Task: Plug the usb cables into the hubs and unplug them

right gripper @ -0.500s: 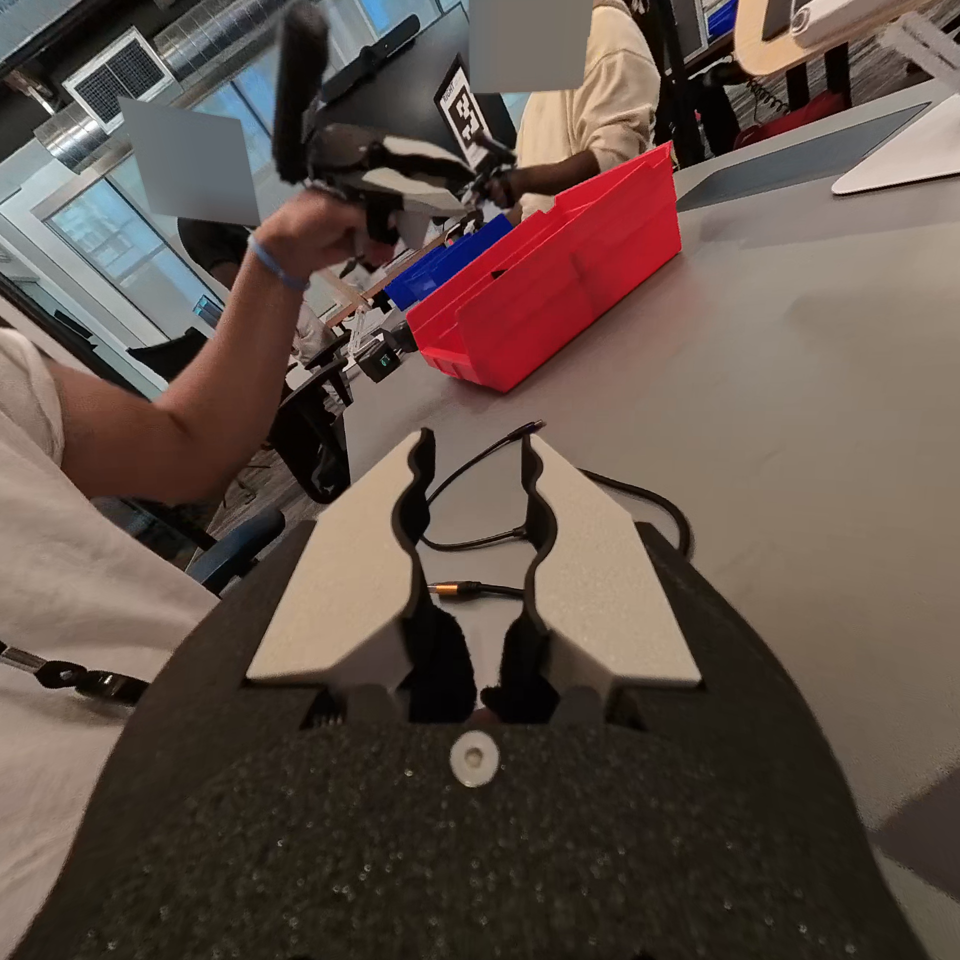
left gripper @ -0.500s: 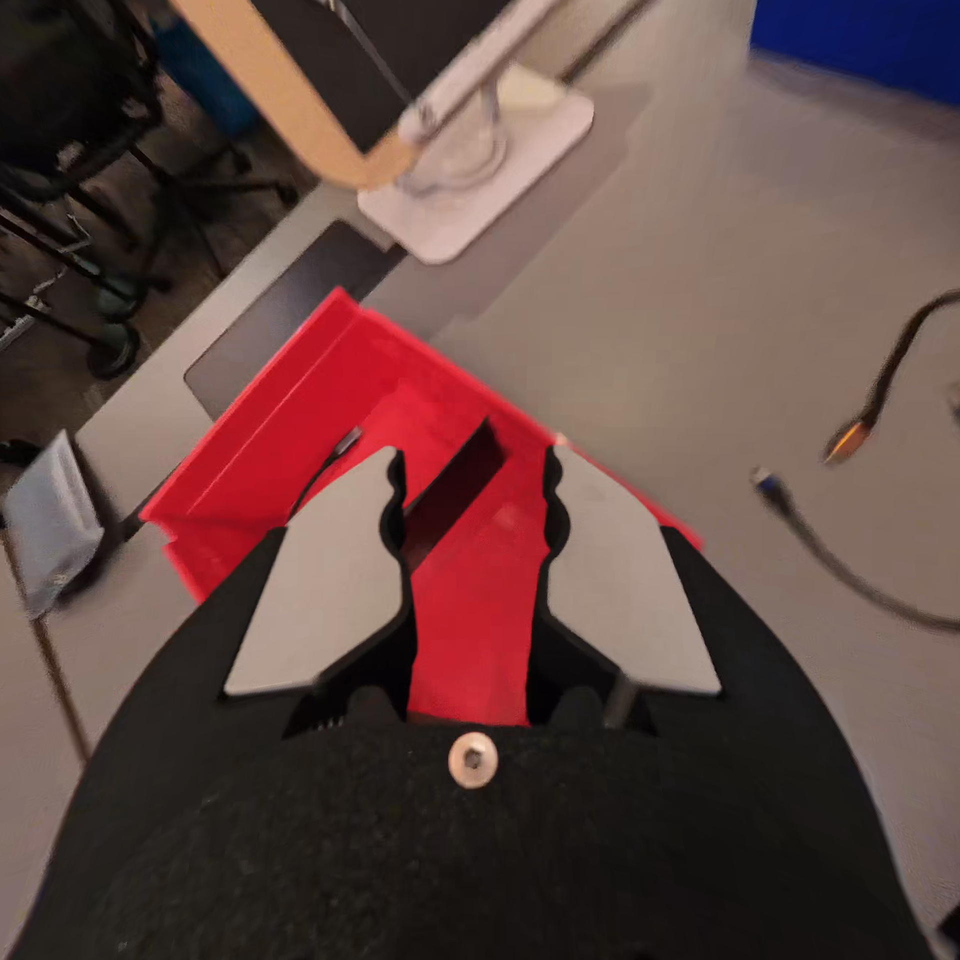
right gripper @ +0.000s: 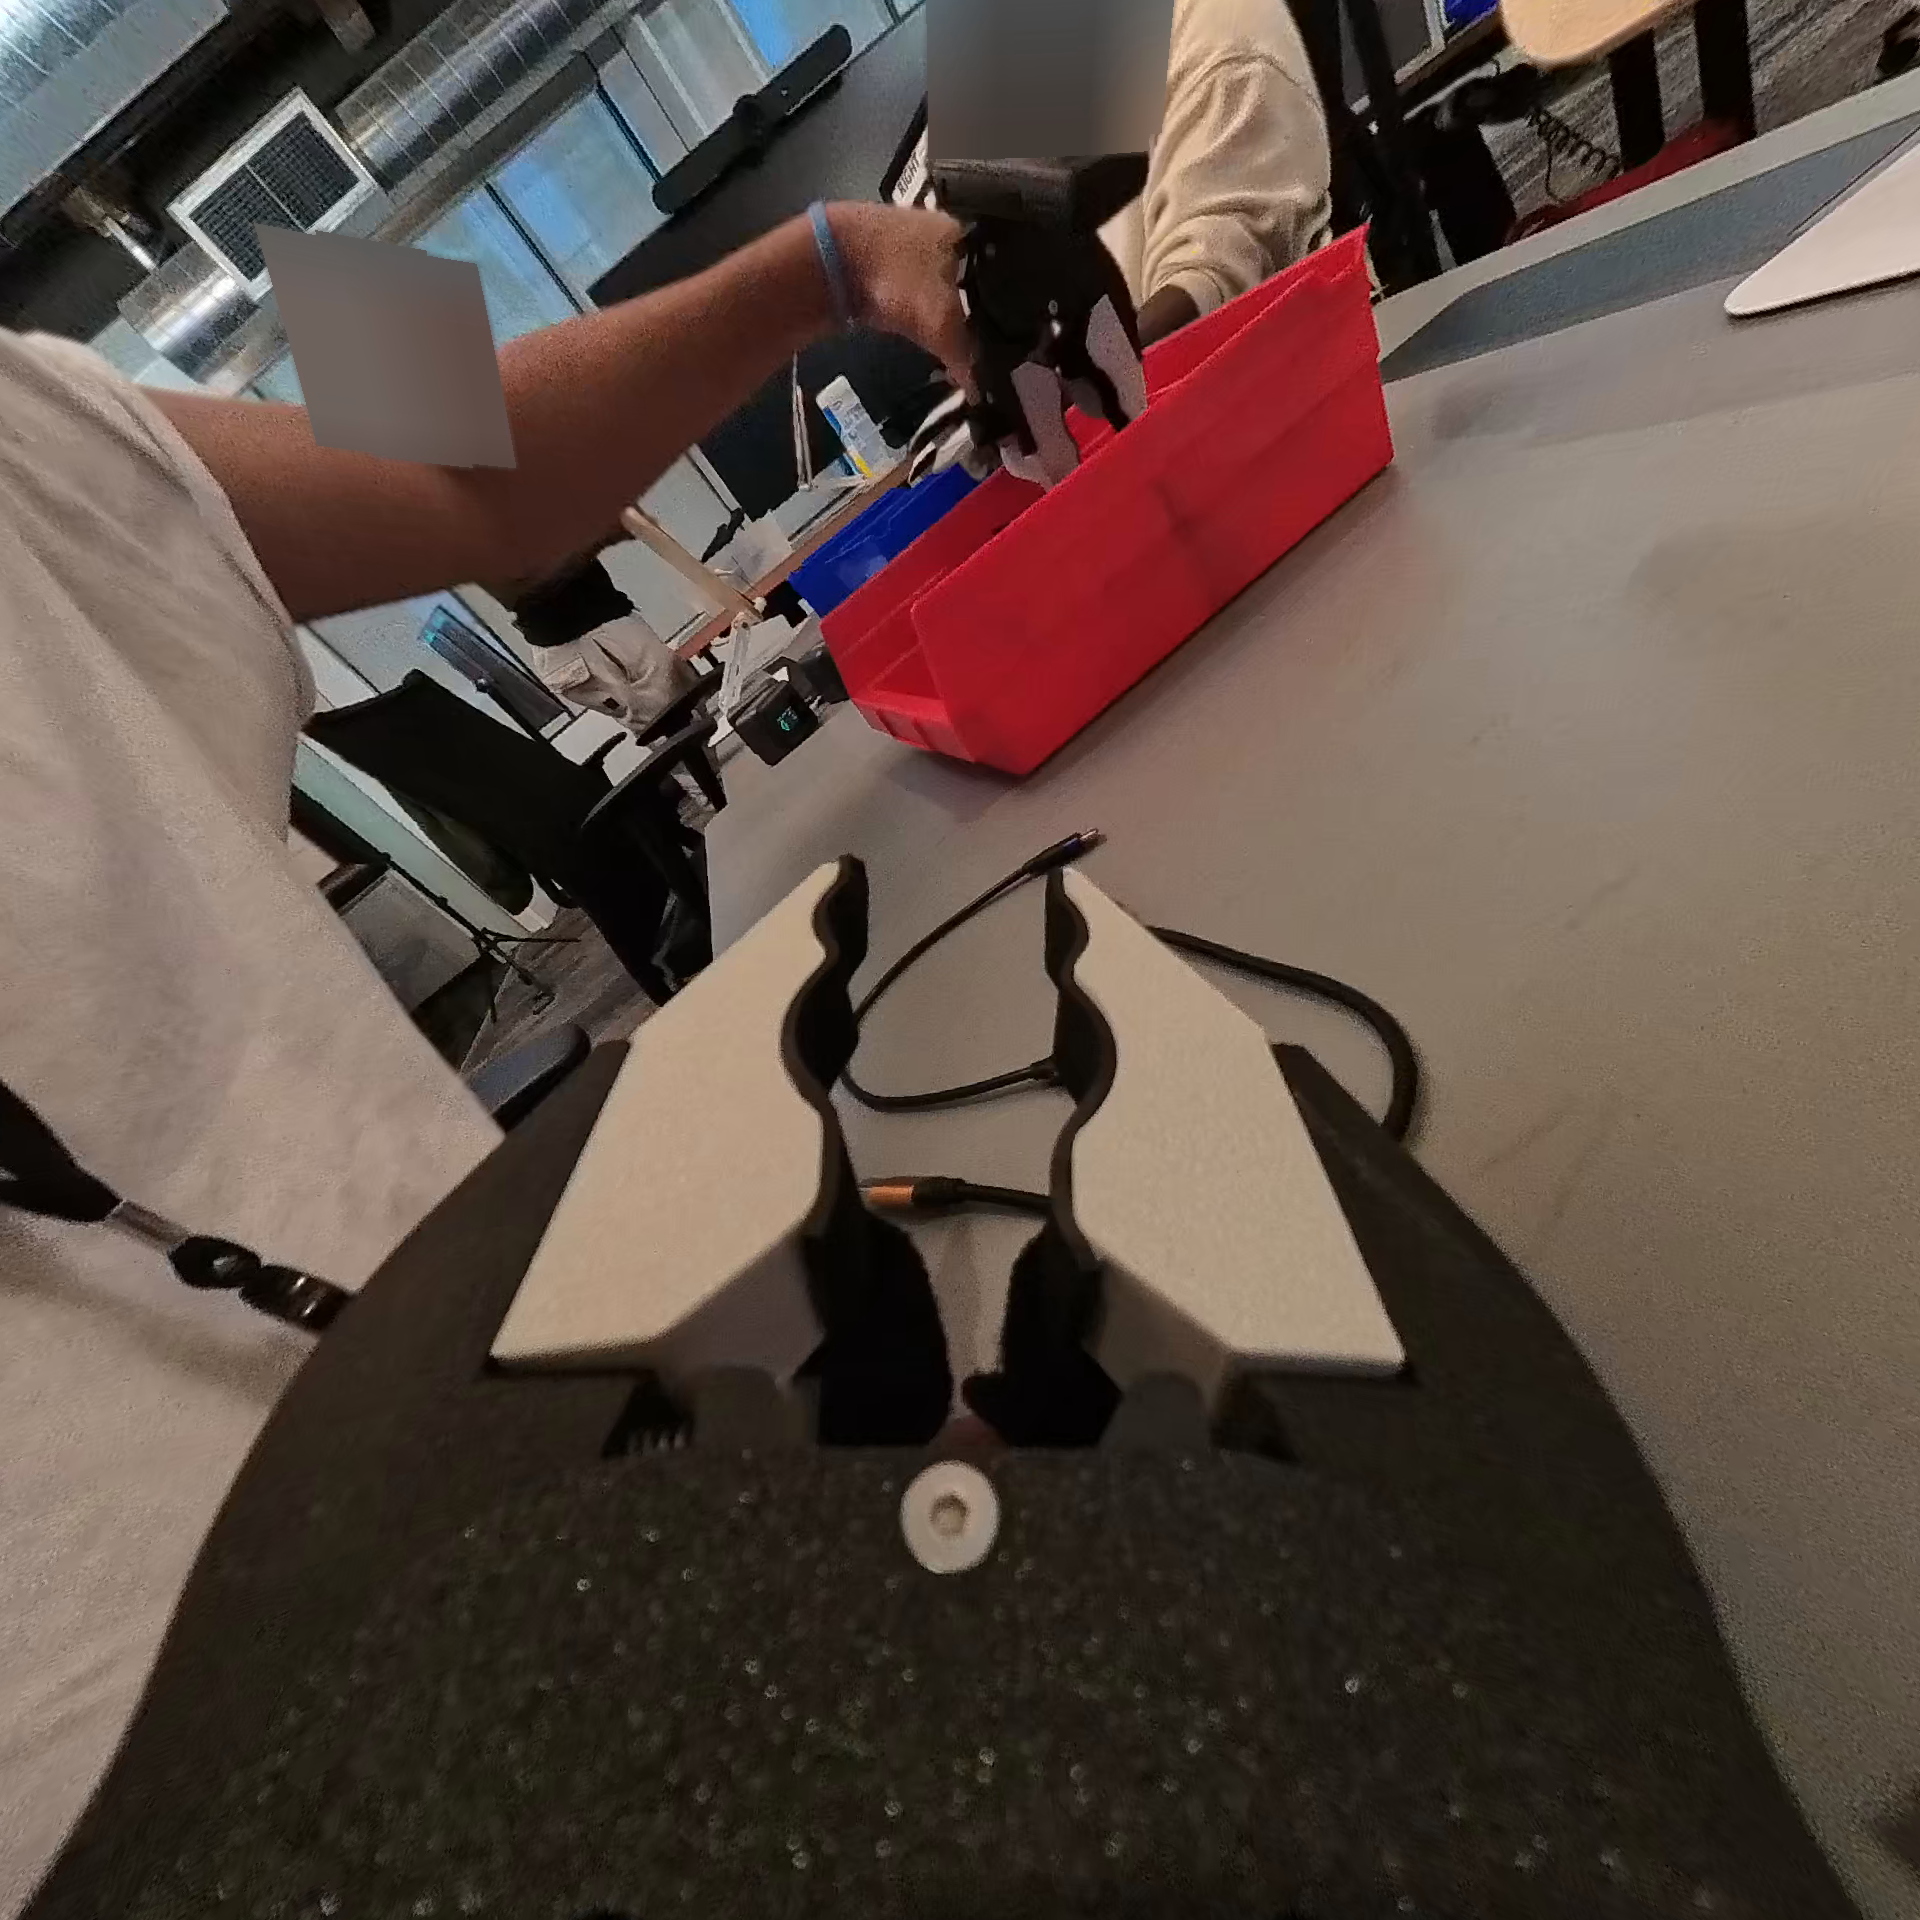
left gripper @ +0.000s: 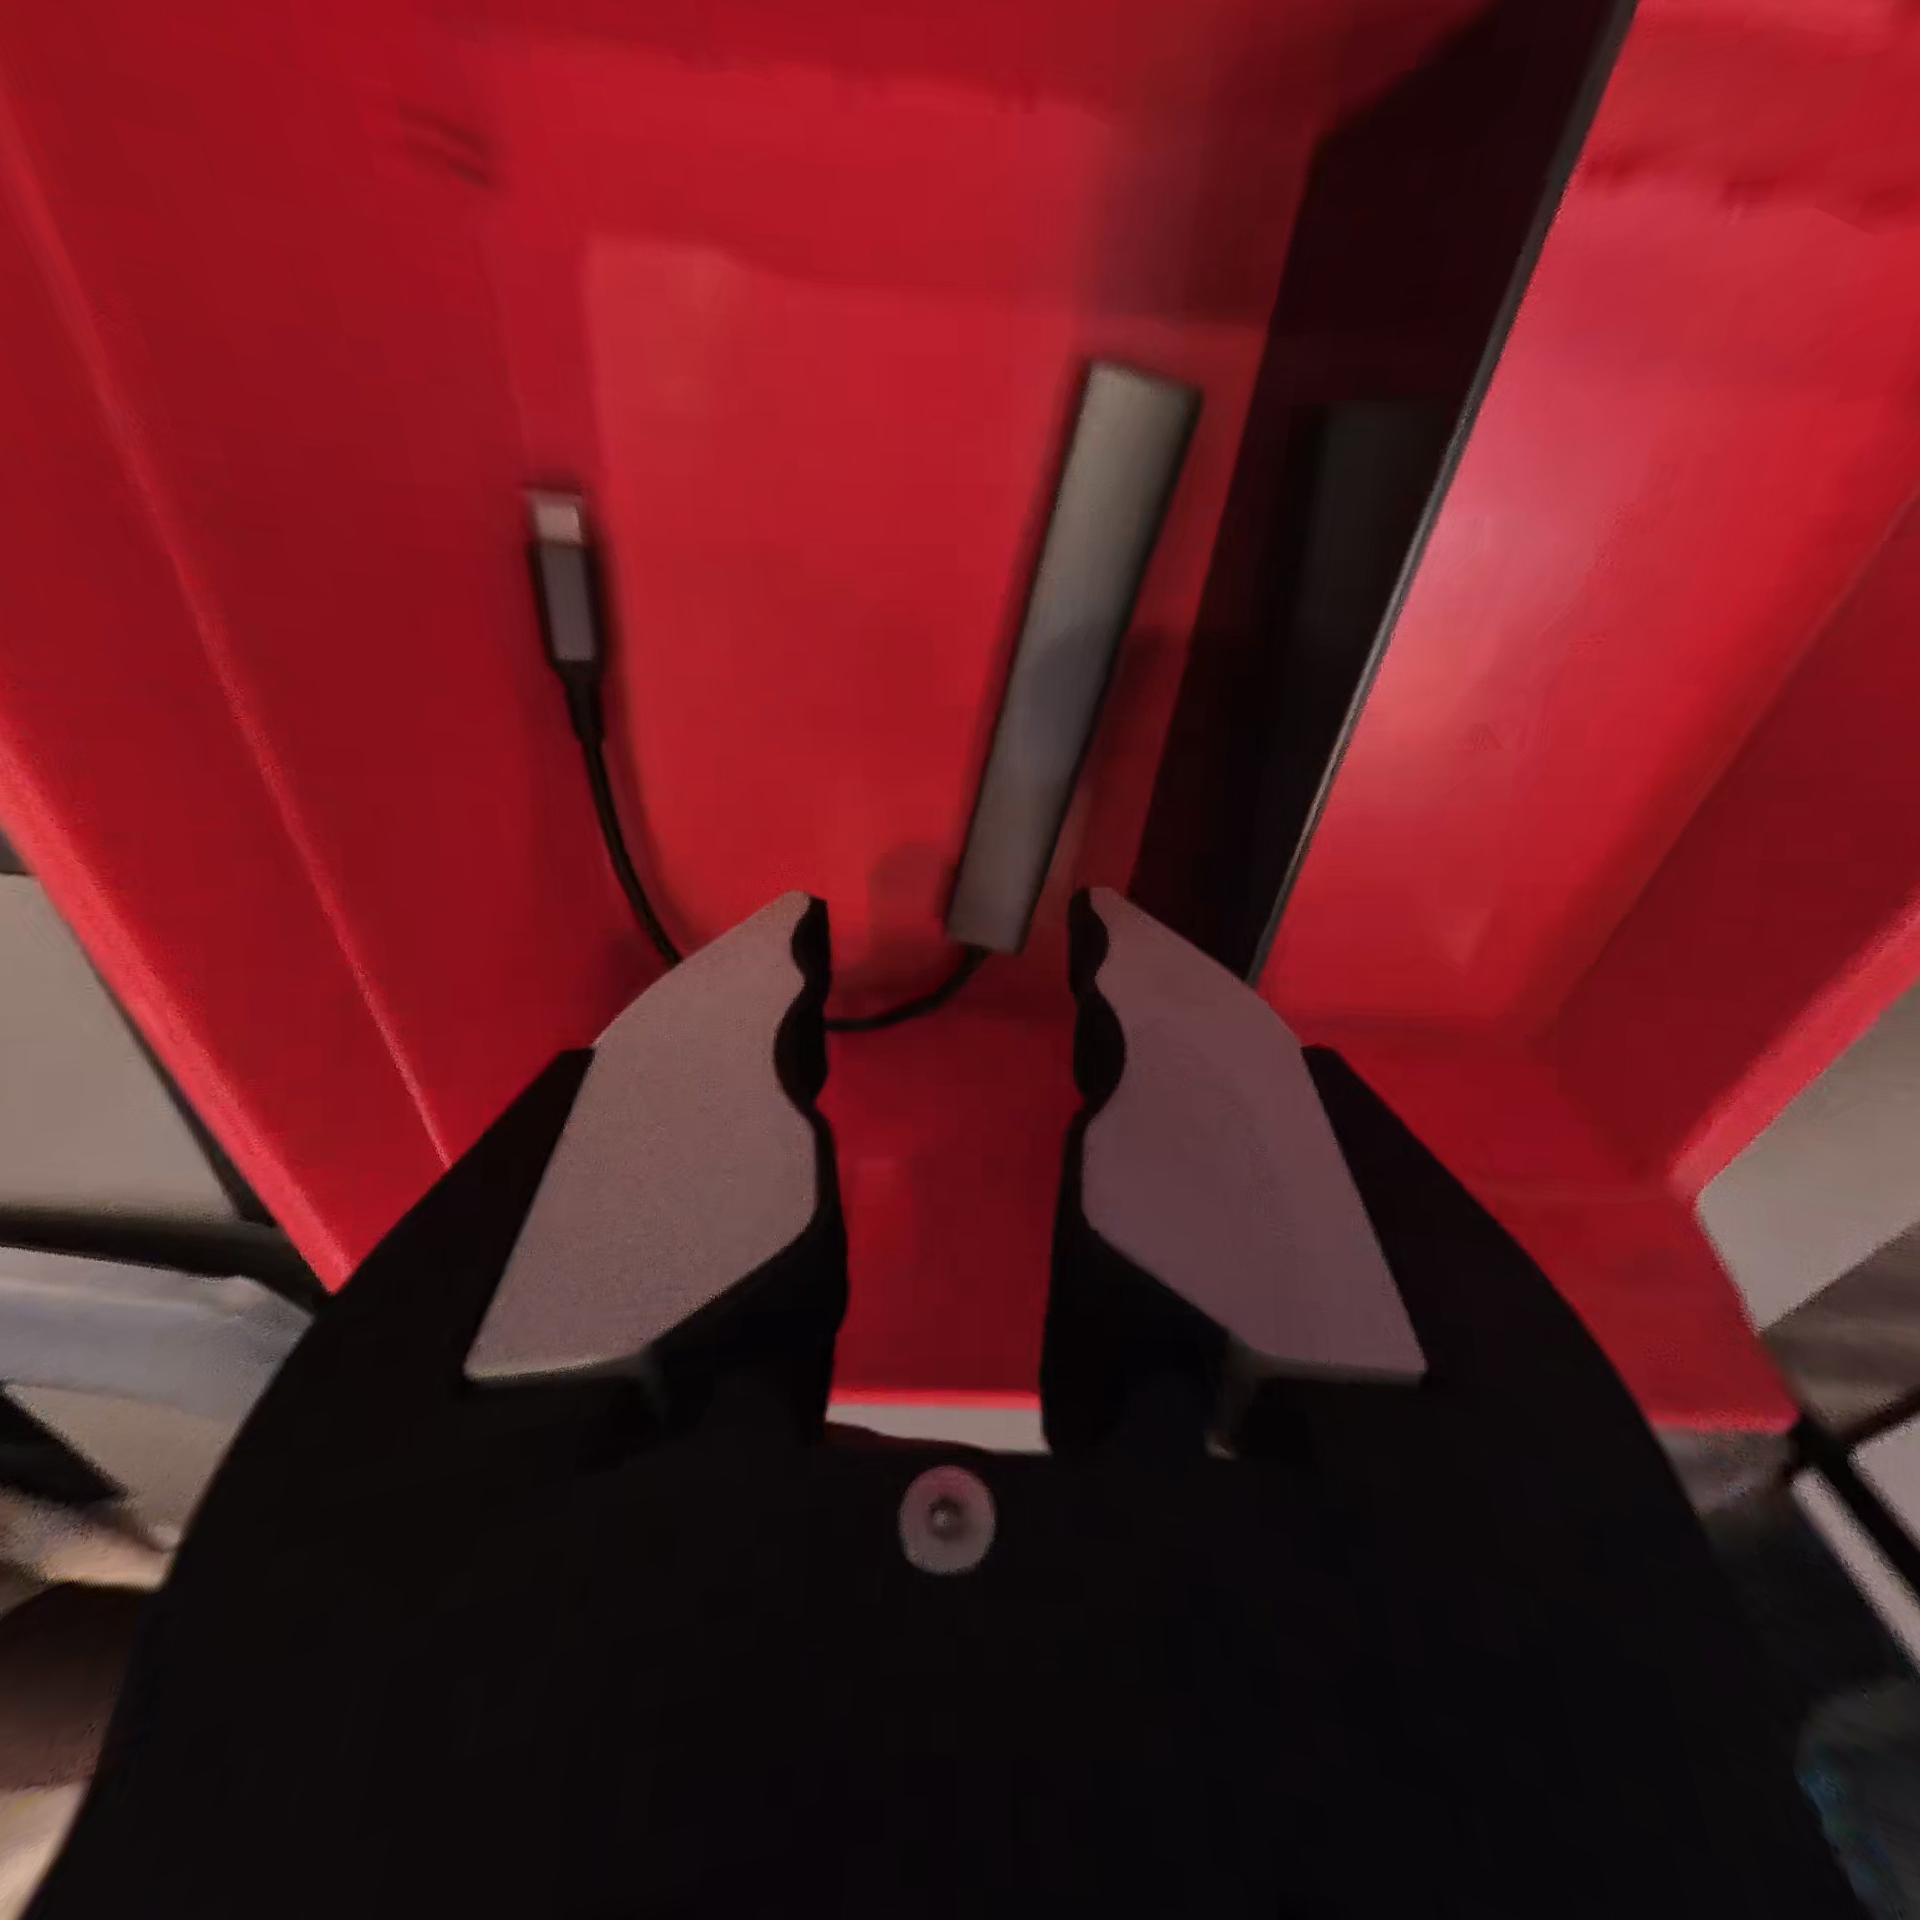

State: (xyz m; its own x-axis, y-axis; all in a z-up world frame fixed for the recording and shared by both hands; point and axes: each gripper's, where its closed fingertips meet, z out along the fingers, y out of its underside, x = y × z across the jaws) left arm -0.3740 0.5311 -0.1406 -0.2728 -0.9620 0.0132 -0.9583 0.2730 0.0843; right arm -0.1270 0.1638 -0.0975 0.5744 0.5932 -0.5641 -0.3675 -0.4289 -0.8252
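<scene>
Left gripper (left gripper: 948, 925) reaches down into the red bin (left gripper: 312, 520), fingers apart and empty, tips just short of a slim grey adapter (left gripper: 1081, 644) lying on the bin floor; its short black cable (left gripper: 613, 821) loops round to a plug (left gripper: 561, 582) on the left. Right gripper (right gripper: 951, 894) hangs low over the grey table (right gripper: 1558, 727), fingers apart, holding nothing, with a black cord (right gripper: 935, 1091) lying between and beneath them. The bin sits well beyond it on the table.

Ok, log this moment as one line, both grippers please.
left gripper: open, inside red bin, above grey hub | right gripper: open, empty, over black cable on grey table
</scene>
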